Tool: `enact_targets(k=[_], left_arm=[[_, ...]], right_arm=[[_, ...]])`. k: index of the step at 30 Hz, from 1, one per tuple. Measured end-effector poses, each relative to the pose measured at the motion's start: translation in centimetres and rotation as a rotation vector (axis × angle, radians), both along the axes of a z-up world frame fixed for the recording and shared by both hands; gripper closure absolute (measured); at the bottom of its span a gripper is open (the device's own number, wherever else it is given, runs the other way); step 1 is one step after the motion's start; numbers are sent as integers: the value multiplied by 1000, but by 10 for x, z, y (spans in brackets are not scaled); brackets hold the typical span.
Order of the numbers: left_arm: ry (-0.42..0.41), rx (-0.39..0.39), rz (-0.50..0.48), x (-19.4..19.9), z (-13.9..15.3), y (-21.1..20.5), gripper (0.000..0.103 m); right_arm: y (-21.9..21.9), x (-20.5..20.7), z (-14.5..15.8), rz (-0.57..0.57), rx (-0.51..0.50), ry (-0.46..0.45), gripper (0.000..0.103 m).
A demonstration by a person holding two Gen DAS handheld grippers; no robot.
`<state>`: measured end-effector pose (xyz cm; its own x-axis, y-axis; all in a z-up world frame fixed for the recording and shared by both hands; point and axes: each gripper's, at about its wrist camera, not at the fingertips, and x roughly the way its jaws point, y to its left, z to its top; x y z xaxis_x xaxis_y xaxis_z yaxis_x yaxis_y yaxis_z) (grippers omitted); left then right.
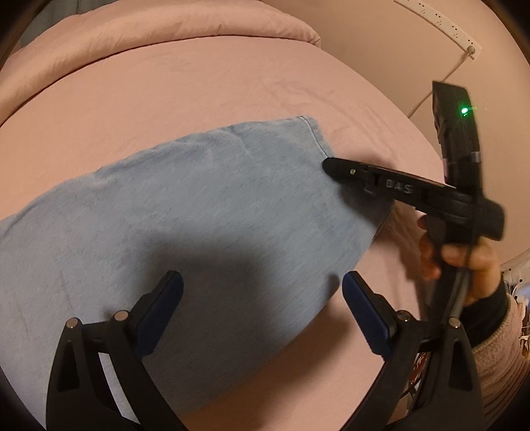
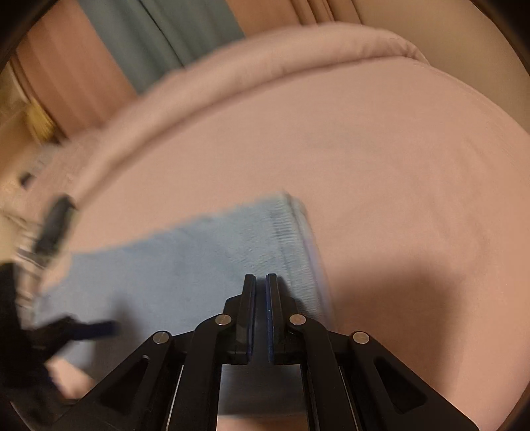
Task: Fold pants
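Light blue pants (image 1: 185, 212): folded into a long flat band, lying across the pink bed sheet (image 1: 205, 89); hemmed end toward the bed's far right part.

Left claw (image 1: 261, 285): wide, blue-padded fingers (image 1: 165, 298) spread above the pants' near edge, nothing between them.

Right claw (image 2: 260, 281): narrow, pads nearly together, nothing gripped; tips over the pants just inside the hemmed end. In the left wrist view, tip (image 1: 331, 165) at the pants' hemmed corner; contact with the cloth not determinable.

Hand (image 1: 463, 262) with sleeve (image 1: 497, 348): on the right claw's grip, right of the pants.

Rolled pink duvet (image 1: 149, 39): along the bed's far edge, well beyond the pants.

White power strip (image 1: 440, 23): on the wall, far right of the pants.
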<state>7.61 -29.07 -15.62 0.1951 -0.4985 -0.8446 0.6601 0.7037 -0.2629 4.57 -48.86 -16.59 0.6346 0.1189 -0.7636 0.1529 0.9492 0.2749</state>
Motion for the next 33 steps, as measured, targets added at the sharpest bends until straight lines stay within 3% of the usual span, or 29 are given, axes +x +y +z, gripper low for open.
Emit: enact_targets(k=[6,9,10,11,13,19,22,33], left_arm=[[-8,-9,12,5,3,7,6],[-18,-20,29,4,4,18,6],[-11,-30,45,6,4,24,6],[-3,-39,59,6,3,29,6],[19,-61,93,9,1,41,6],[96,-150,234,20,0,94,6],[88,-163,283,23,5,113,6],[113,-162,331,19,0,136,6]], right_arm=[[-5,-11,7,-99,6,-45,103],[-18,-30,13,-147,104,-65,101],[-23,-39,13,-161,145,-65,85],[-24,-45,12,-174,173,-65,59],[-31,-68,11,-240,221,-77,38],[-31,-103,2,-293,304,-78,37],[-20,-95,-3,-284,372,-67,37],[-8,-64,-5,-248,339,-67,36]])
